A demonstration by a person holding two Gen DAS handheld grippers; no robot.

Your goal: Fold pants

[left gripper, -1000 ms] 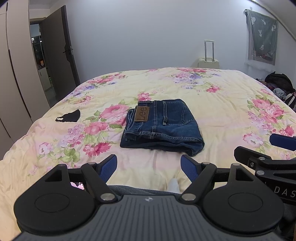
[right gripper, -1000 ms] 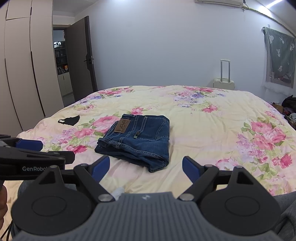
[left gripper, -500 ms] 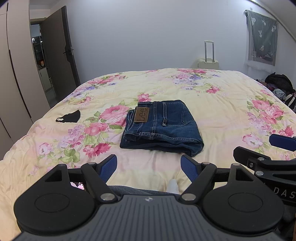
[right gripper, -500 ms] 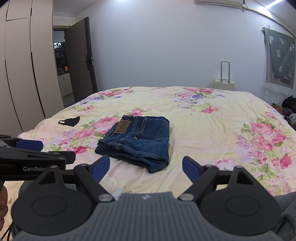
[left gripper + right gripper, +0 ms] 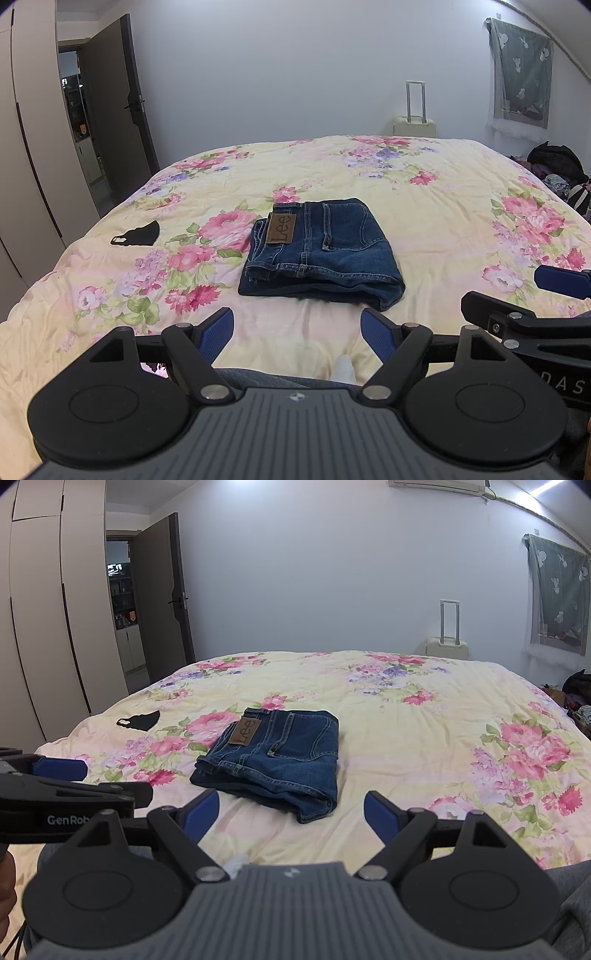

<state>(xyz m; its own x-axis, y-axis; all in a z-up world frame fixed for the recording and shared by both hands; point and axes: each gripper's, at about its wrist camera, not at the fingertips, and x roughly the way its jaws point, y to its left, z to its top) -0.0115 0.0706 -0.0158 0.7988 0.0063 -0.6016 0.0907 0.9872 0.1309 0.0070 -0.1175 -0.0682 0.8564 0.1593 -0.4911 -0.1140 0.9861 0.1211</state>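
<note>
Dark blue jeans (image 5: 321,251) lie folded into a compact stack on the floral bed cover (image 5: 424,221), brown leather patch facing up. The same jeans (image 5: 273,757) sit mid-bed in the right wrist view. My left gripper (image 5: 297,332) hovers open near the bed's front edge, short of the jeans, holding nothing. Open and empty too, my right gripper (image 5: 291,812) hangs just in front of the stack. Each gripper shows at the edge of the other's view: the right gripper (image 5: 546,295) and the left gripper (image 5: 74,779).
A small black cloth (image 5: 138,234) lies on the bed's left side. A cream suitcase (image 5: 415,123) stands against the far wall. Wardrobe doors (image 5: 37,627) and an open door (image 5: 162,602) are at left. Clothes are piled (image 5: 554,166) at right.
Both views have shifted very slightly; the jeans sit a touch lower in frame. The jeans themselves and both grippers' openings are unchanged.
</note>
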